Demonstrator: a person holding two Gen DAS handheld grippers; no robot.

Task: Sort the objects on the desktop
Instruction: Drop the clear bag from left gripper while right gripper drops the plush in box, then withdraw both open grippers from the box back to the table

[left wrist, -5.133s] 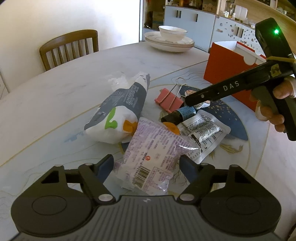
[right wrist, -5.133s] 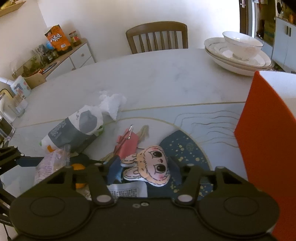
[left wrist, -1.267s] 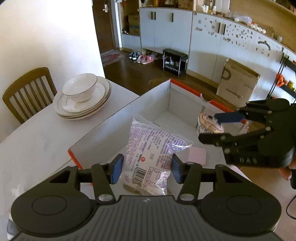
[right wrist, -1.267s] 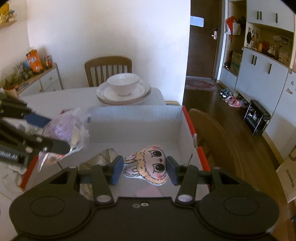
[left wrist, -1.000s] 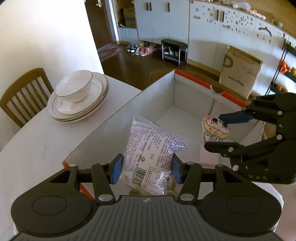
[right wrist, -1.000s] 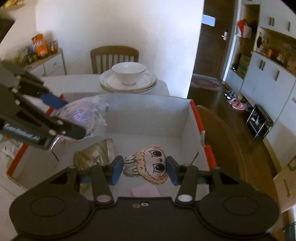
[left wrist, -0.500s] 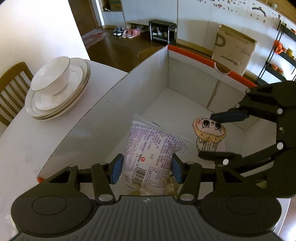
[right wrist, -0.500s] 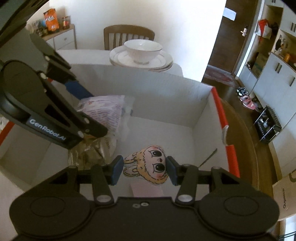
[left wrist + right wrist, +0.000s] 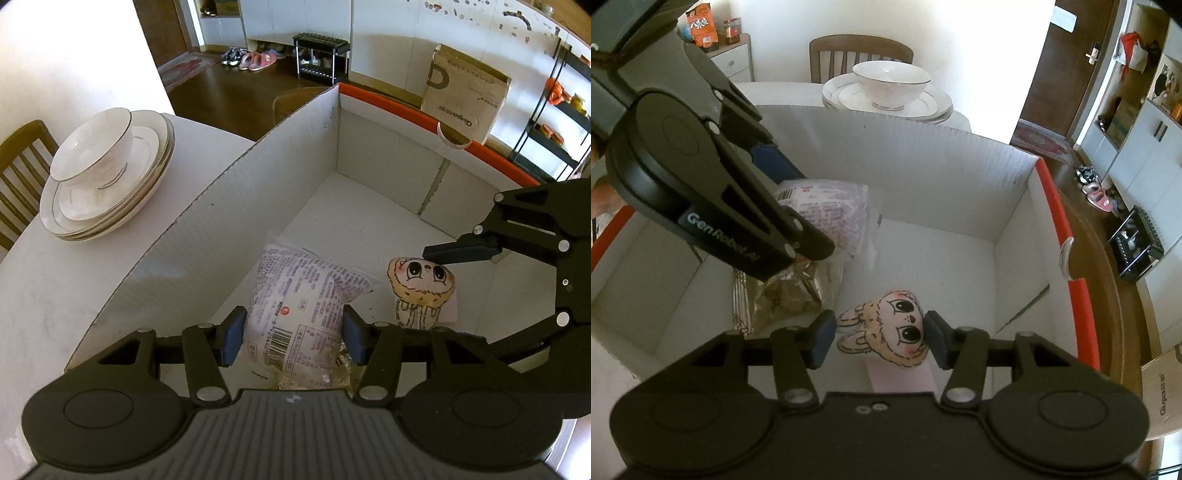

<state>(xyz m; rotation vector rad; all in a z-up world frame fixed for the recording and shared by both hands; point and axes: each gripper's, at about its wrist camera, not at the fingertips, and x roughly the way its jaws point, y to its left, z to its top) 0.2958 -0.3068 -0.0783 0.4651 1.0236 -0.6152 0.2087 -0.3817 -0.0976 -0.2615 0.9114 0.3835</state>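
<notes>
A white cardboard box with an orange rim [image 9: 221,177] [image 9: 923,147] stands on the table. My left gripper [image 9: 293,334] [image 9: 812,218] reaches down into it, shut on a purple printed snack packet [image 9: 299,295] [image 9: 834,210]. My right gripper [image 9: 879,339] is low in the same box, and its jaws are opening. Between them a cartoon bunny plush [image 9: 897,332] [image 9: 421,284] sits tilted and loose over a pink notepad [image 9: 905,376]. In the left wrist view one of the right gripper's fingers [image 9: 461,251] shows just above the plush.
A brown foil packet [image 9: 786,295] lies on the box floor under the purple packet. Stacked plates with a bowl [image 9: 107,173] [image 9: 890,88] stand on the table beside the box, with a wooden chair [image 9: 860,55] behind. A brown carton [image 9: 465,96] stands on the floor.
Both grippers have sunk deeper into the box. The right jaws have widened and the bunny plush has tipped sideways between them. The left still holds the purple packet.
</notes>
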